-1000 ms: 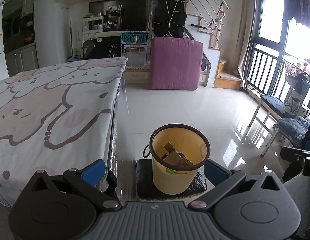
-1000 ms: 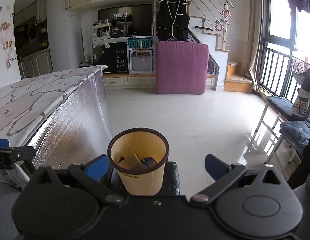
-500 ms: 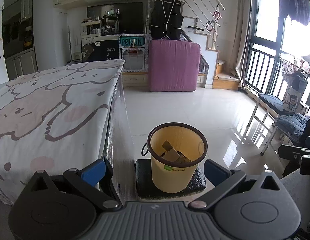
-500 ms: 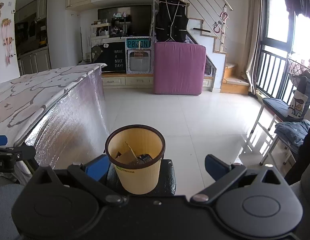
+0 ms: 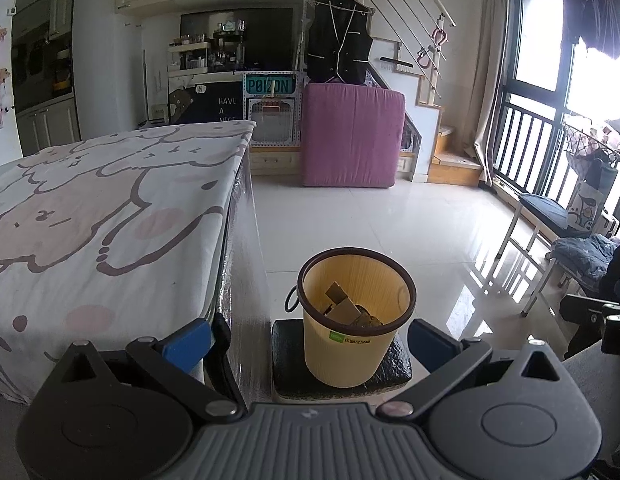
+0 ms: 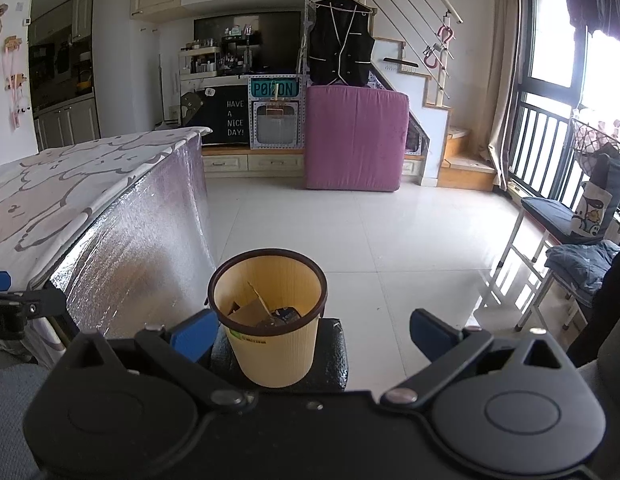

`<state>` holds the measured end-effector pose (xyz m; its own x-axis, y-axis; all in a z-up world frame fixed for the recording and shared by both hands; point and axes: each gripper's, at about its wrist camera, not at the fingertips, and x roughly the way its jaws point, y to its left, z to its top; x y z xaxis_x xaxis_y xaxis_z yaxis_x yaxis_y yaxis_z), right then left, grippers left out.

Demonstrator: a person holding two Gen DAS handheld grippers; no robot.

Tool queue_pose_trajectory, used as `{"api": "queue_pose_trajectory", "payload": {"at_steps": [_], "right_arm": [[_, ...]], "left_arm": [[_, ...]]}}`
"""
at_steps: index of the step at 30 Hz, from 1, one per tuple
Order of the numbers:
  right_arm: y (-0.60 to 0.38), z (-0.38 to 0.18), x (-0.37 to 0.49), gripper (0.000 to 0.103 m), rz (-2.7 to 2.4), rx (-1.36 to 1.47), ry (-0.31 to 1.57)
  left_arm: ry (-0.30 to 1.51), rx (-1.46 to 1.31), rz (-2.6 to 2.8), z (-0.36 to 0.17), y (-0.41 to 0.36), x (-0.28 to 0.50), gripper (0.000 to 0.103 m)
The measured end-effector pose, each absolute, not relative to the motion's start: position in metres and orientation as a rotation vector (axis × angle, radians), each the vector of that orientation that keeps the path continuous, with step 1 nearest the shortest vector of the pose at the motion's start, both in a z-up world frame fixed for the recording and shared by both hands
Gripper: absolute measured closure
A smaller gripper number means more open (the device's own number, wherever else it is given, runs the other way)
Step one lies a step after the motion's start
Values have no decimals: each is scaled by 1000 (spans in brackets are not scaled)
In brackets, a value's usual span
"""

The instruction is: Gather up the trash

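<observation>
while both tongs gape empty, cardboard scraps (image 5: 341, 306) fill the bin (image 5: 349, 360).

One yellow bin (image 5: 351, 320) is standing on one dark cushion (image 5: 286, 364), and one table (image 5: 110, 208) is sitting beside them. Two tongs are showing, the left tongs (image 5: 308, 340) and the right tongs (image 6: 310, 330). One purple mattress (image 6: 355, 140) is leaning upright and one black vest (image 6: 339, 54) is hanging above it.

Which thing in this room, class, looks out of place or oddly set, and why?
The yellow trash bin stands raised on a black cushion rather than on the floor. A purple mattress stands upright against the stairs. Nothing is spilled; the cardboard scraps lie inside the bin.
</observation>
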<state>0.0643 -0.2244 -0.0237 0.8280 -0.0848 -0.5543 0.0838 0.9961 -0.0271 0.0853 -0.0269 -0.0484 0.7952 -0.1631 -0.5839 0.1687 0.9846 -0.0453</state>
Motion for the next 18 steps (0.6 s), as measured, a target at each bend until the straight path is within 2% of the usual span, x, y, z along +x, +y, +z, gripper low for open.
{"api": "queue_pose_trajectory", "payload": {"at_steps": [18], "right_arm": [[-223,-23,65,0,-93,-2,588]], "left_arm": [[625,11,-178,-48,-27,85,0]]}}
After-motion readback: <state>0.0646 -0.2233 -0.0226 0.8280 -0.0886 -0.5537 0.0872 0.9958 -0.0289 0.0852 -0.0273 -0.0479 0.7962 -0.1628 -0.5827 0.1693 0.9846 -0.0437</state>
